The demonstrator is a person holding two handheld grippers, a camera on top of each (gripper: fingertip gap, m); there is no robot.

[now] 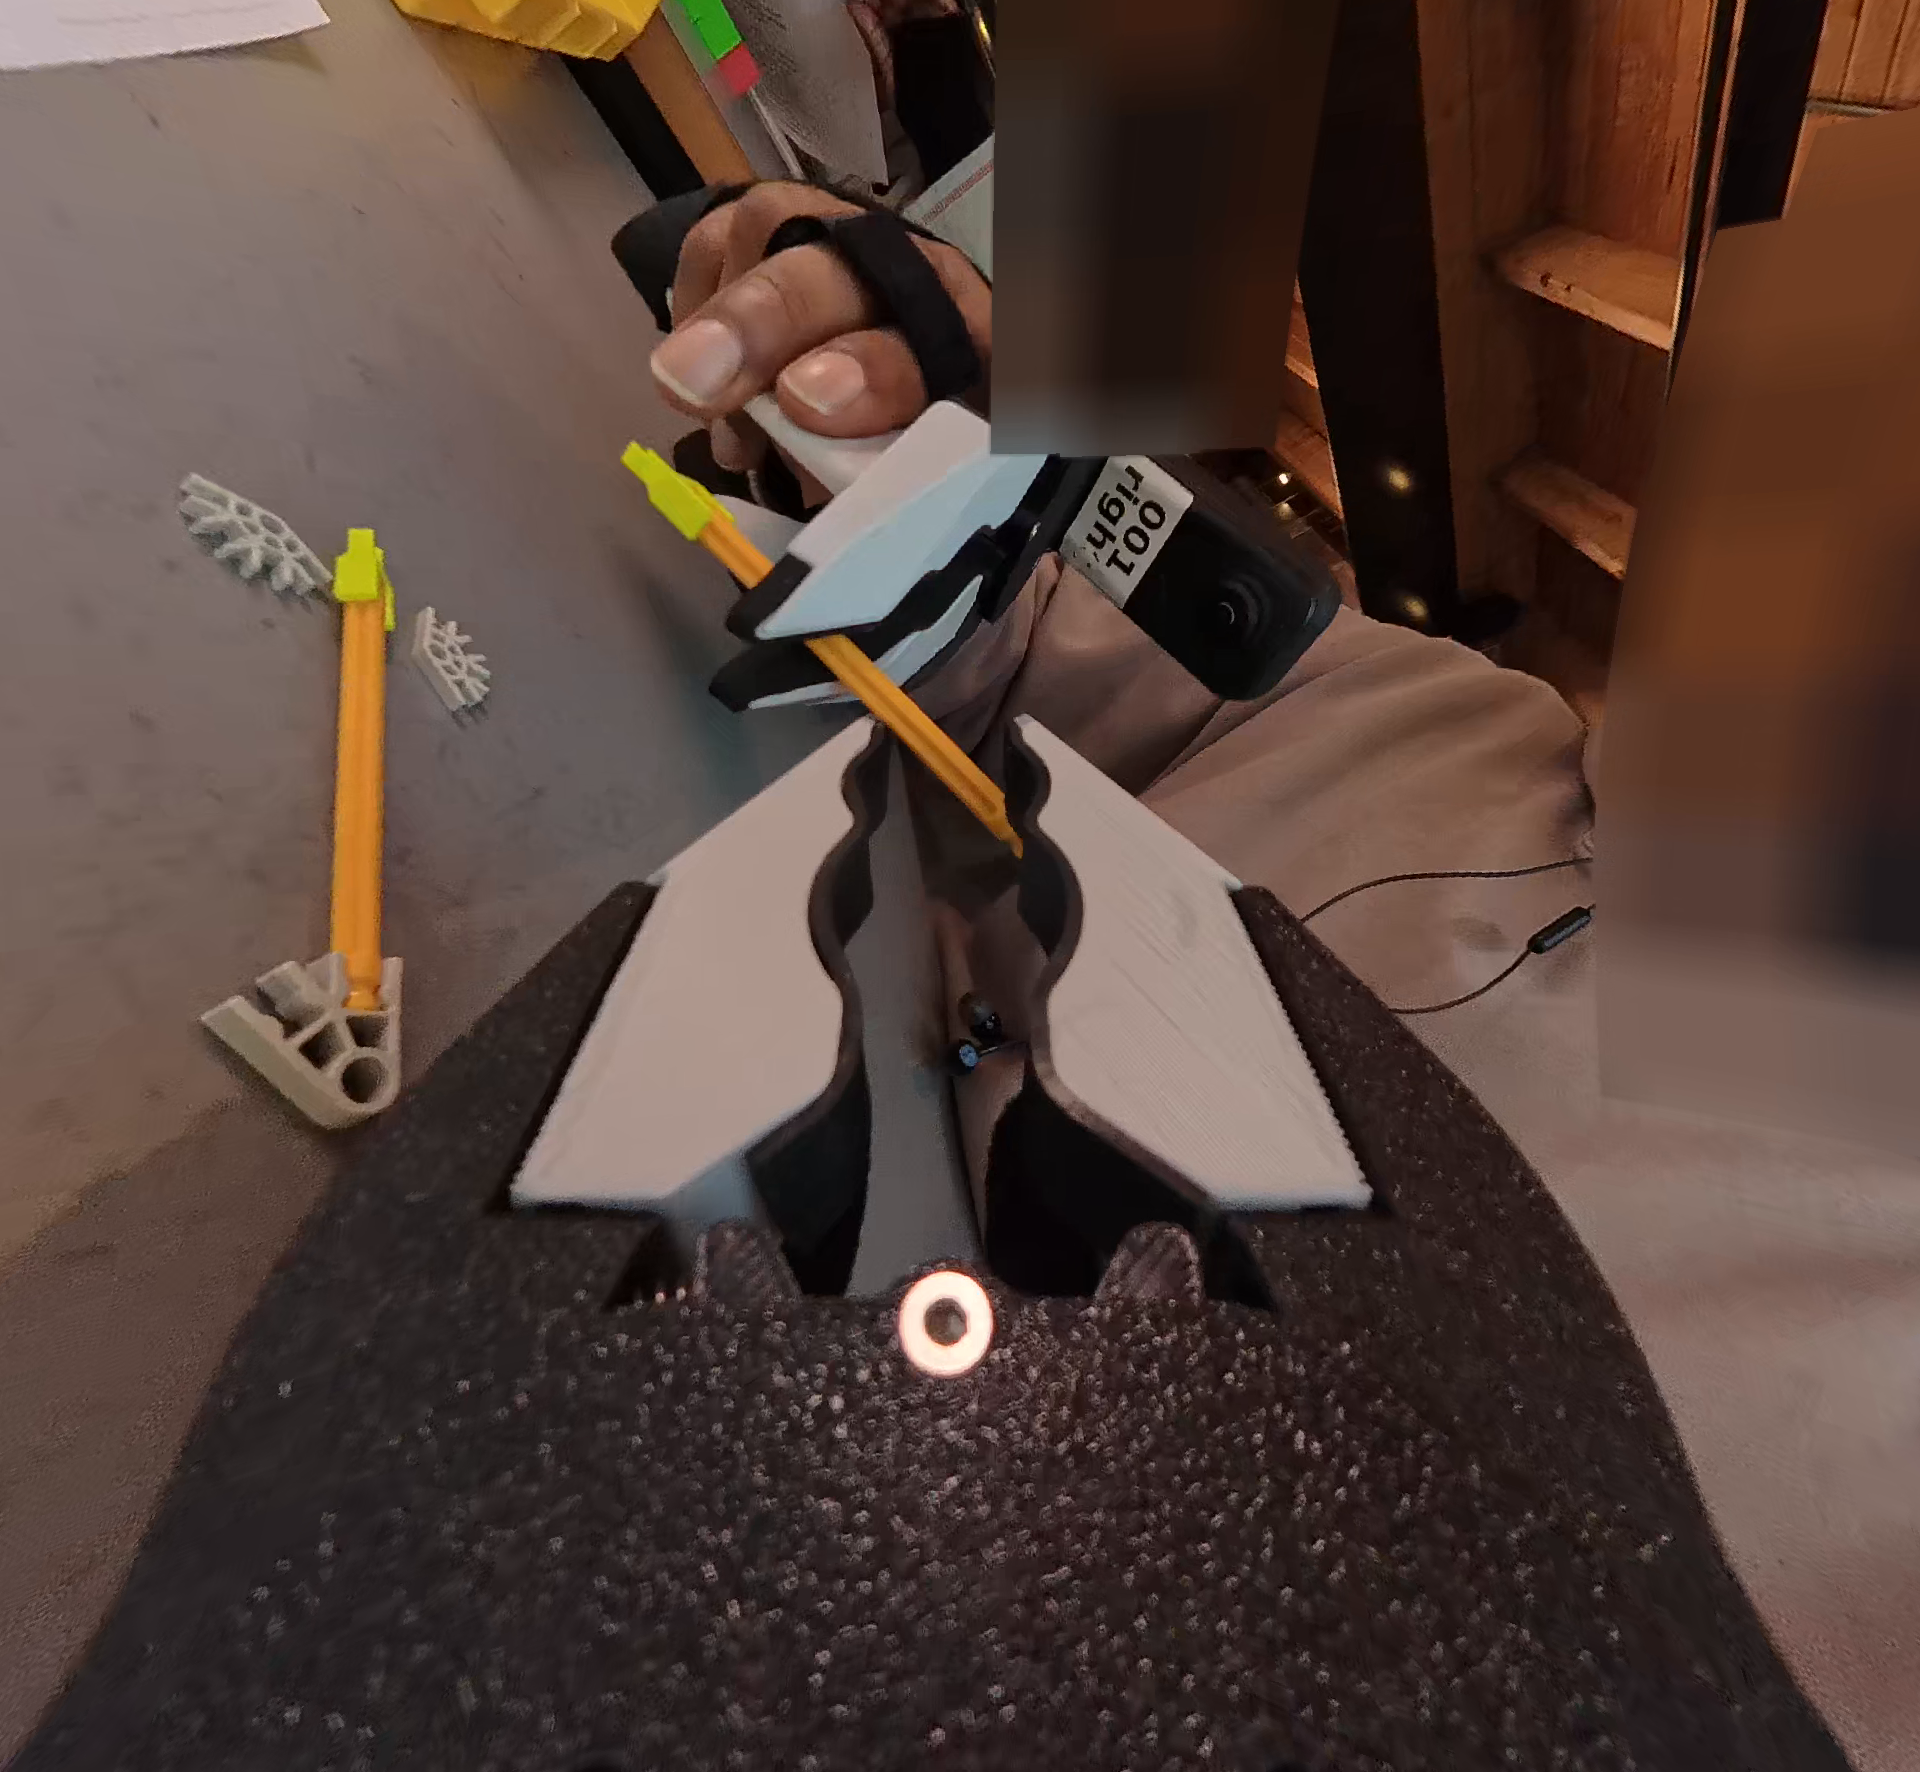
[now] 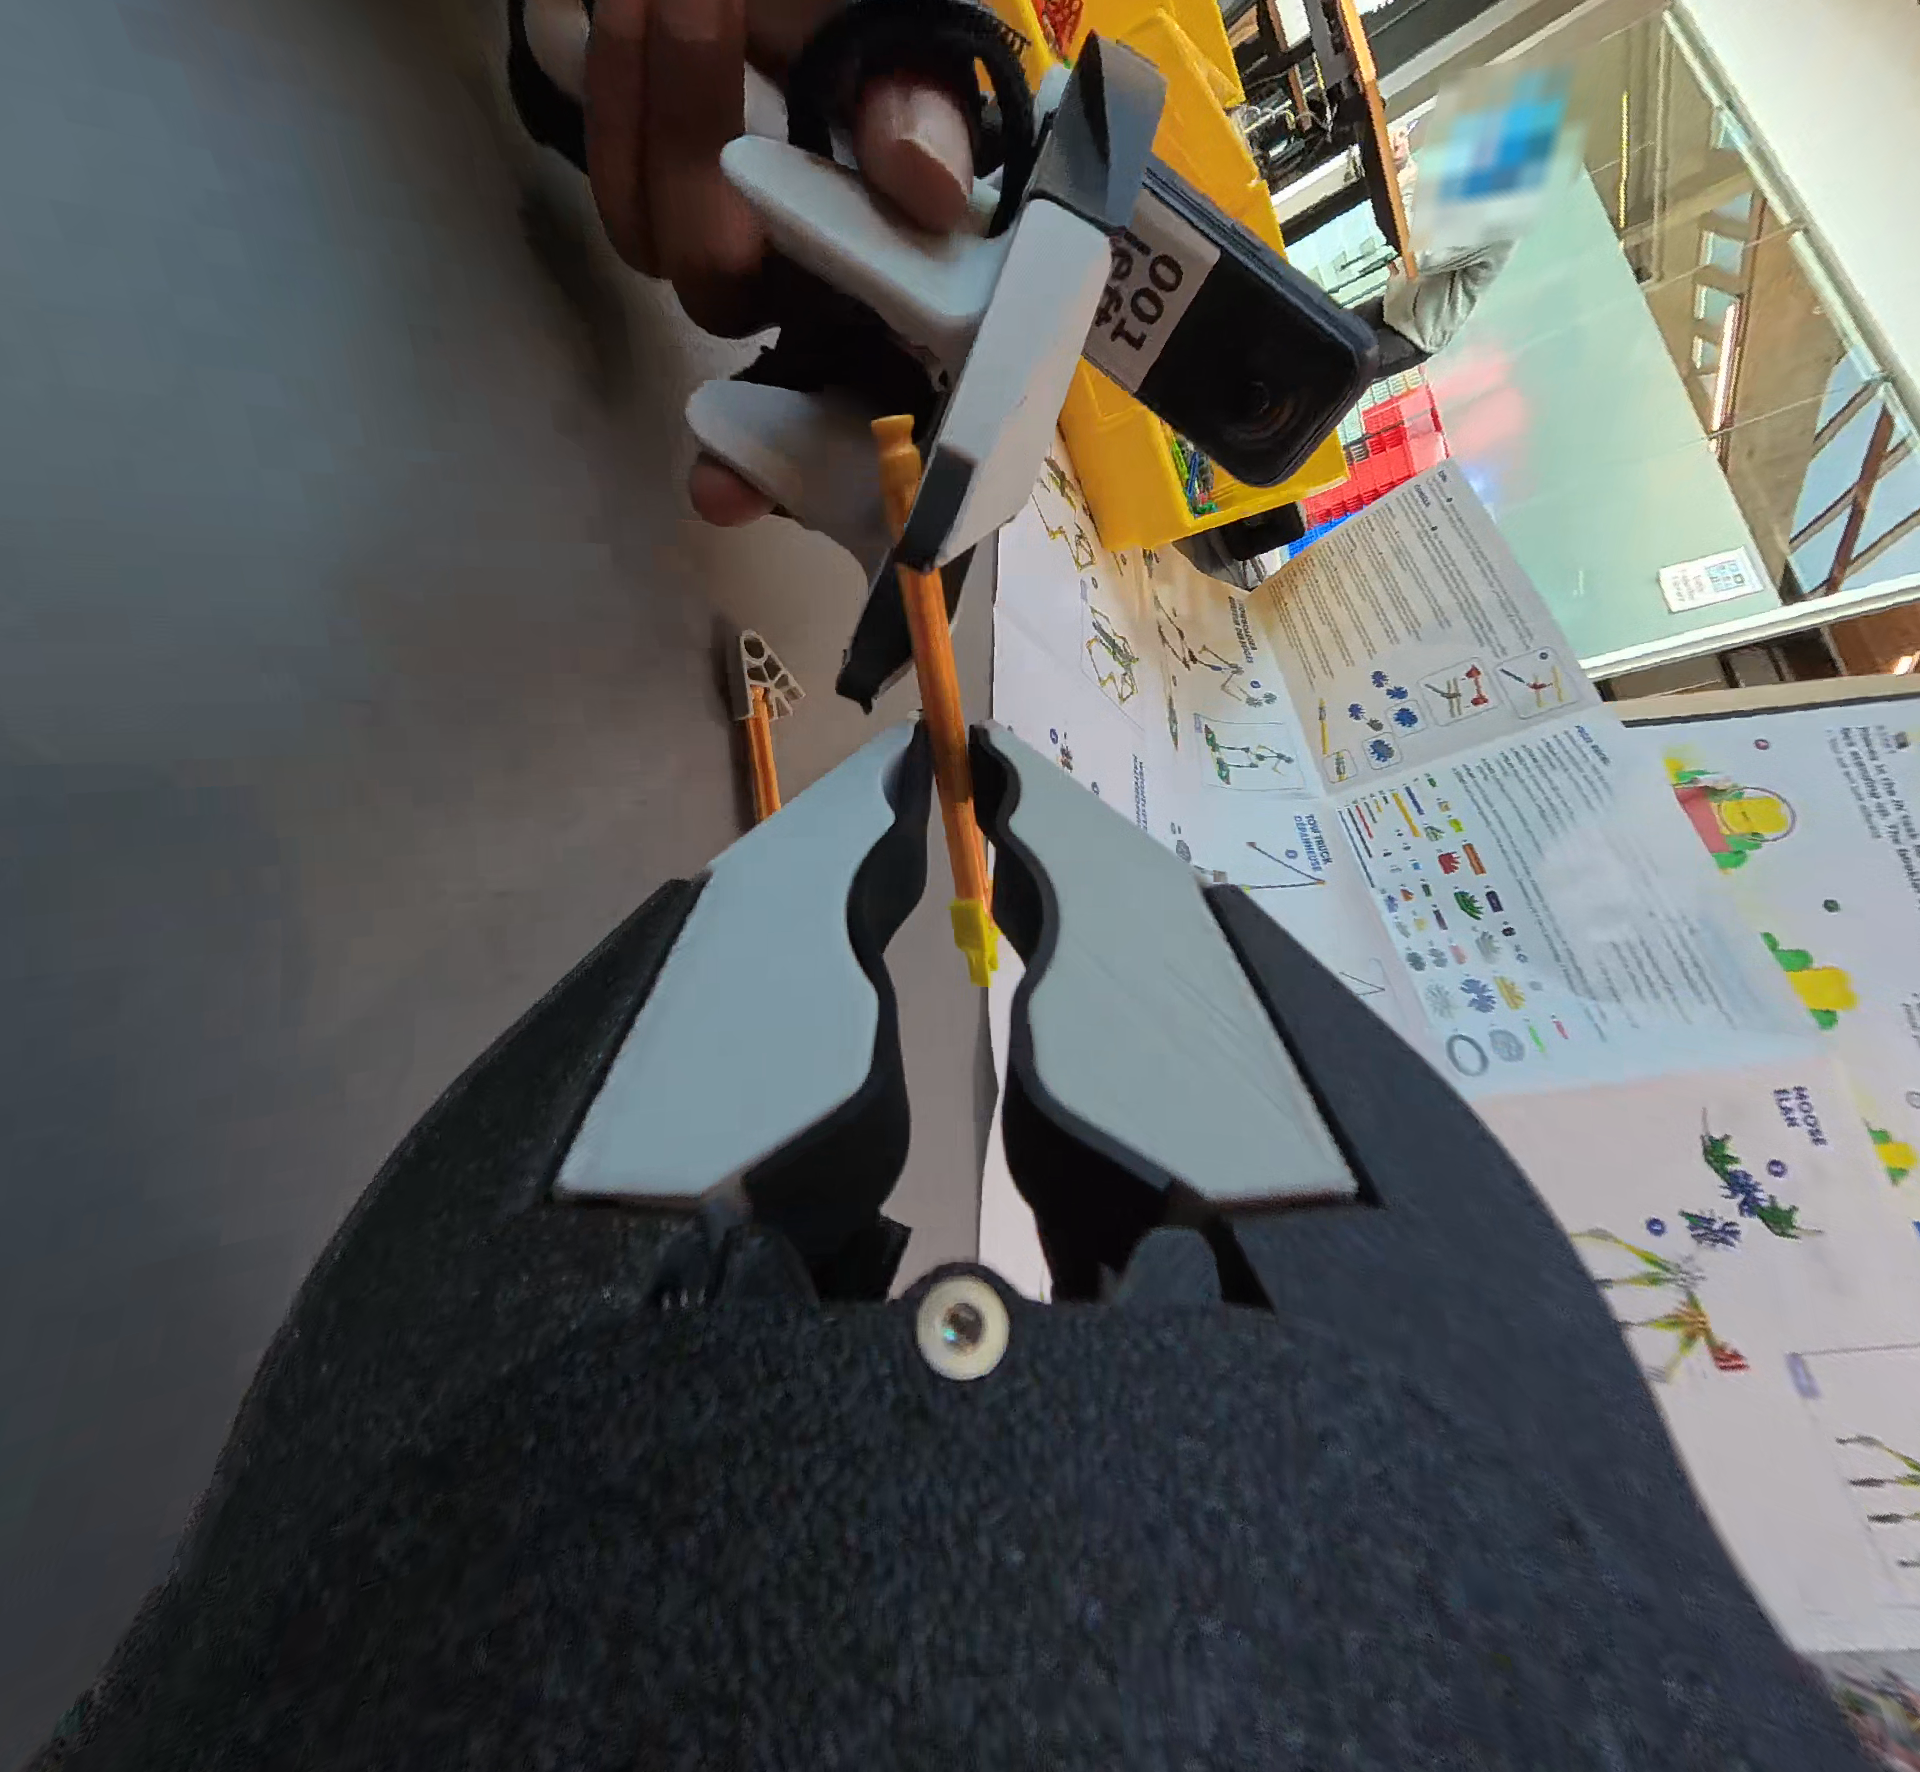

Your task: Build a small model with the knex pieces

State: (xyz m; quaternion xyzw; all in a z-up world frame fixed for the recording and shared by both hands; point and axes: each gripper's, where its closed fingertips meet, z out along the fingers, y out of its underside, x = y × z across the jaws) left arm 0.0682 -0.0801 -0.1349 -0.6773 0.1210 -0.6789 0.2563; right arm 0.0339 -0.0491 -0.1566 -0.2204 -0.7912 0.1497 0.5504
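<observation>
While the orange rod [image 2: 964,839] is clamped between the fingers of the right gripper [image 2: 943,735], its bare end is seen between the parted, ungripping fingers of the left gripper [image 1: 945,746]; a second rod [image 1: 358,766] lies on the desk [image 1: 260,268].

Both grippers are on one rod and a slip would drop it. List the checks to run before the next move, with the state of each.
1. Right gripper shut on the rod: ok.
2. Rod's bare end between the left gripper's fingers: ok.
3. Left gripper shut on the rod: not ok. The jaws stand apart and the rod leans on one pad only.
4. Clip seated on the rod's other end: ok.
5. Second rod out of the way: ok. It lies on the table off to one side, plugged into a grey connector.
</observation>
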